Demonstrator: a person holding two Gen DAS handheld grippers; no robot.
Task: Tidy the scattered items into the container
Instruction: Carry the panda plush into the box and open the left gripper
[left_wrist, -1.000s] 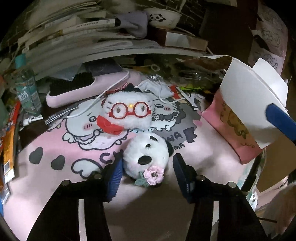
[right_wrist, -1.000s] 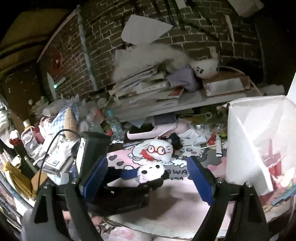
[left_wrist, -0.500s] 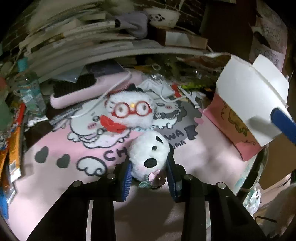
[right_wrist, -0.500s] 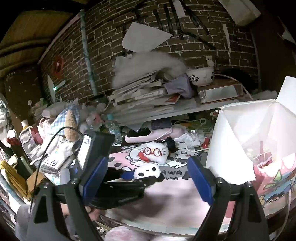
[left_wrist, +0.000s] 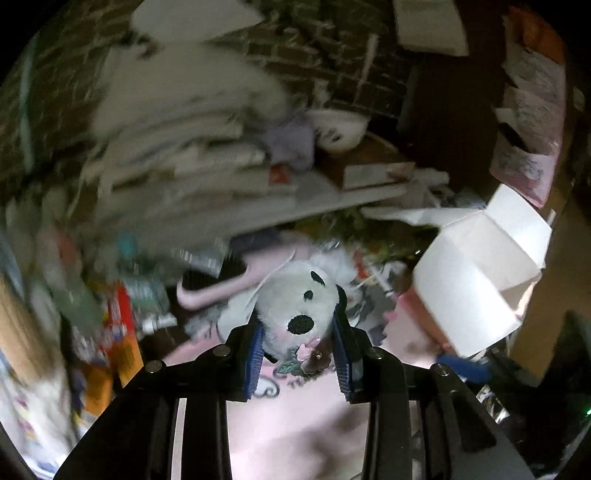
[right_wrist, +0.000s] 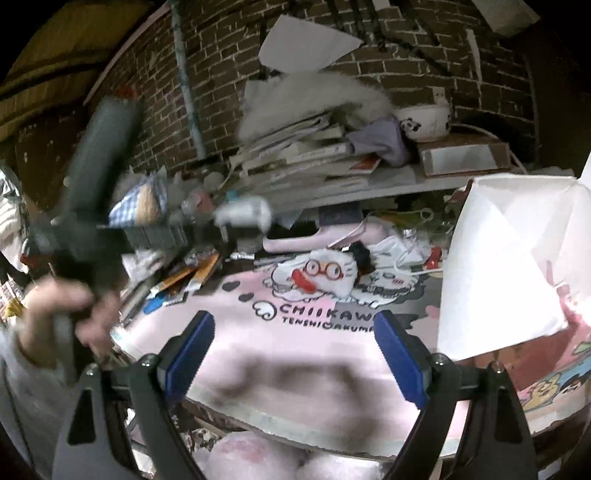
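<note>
Between the left gripper's (left_wrist: 299, 354) closed pads: panda plush (left_wrist: 301, 314), lifted (carry step); next, over to white box (left_wrist: 476, 273); right gripper (right_wrist: 295, 354) agape, empty.

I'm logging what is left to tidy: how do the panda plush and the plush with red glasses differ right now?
The panda plush is clamped between the left tool's blue pads, lifted off the pink mat; the red-glasses plush lies on that mat, untouched. The panda plush has black patches and a pink flower; the red-glasses plush has red round frames and a red mouth. Both are white and fluffy. The right tool is open, holding neither.
</note>
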